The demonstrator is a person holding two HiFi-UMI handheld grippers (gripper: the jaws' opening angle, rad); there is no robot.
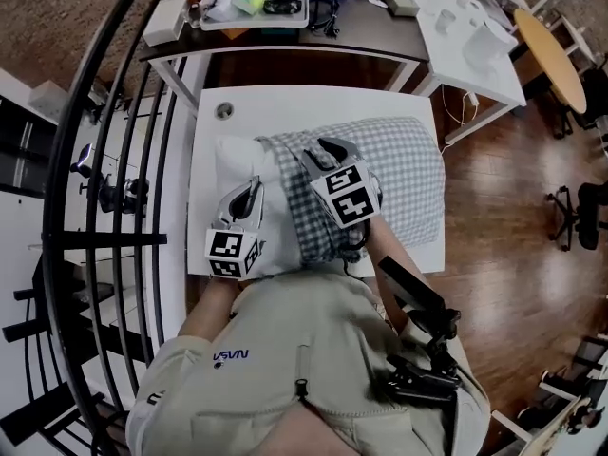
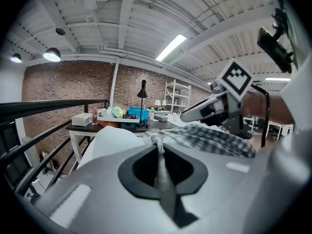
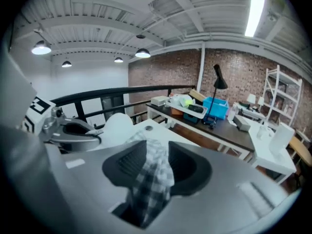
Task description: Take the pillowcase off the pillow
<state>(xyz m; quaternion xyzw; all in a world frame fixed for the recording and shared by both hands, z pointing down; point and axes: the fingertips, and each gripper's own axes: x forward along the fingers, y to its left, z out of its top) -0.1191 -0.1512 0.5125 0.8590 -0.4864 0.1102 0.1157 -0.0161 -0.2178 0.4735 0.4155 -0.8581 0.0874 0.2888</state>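
A white pillow (image 1: 233,164) lies on a white table (image 1: 285,107), its right part still inside a grey checked pillowcase (image 1: 404,174). My left gripper (image 1: 253,190) is over the bare pillow, just left of the pillowcase's bunched edge. In the left gripper view, the left gripper (image 2: 158,147) is shut on a thin fold of pale cloth that looks like the pillow (image 2: 112,140). The pillowcase (image 2: 214,139) runs off to the right. My right gripper (image 1: 328,148) is over the gathered edge. In the right gripper view, the right gripper (image 3: 153,147) stands open with checked pillowcase cloth (image 3: 153,177) lying loosely between its jaws.
A black curved railing (image 1: 104,160) runs along the left. Behind the table stands a dark desk (image 1: 361,31) with a tray (image 1: 256,8), a blue box (image 3: 217,107) and a black lamp (image 3: 219,82). White tables (image 1: 475,46) stand at the back right.
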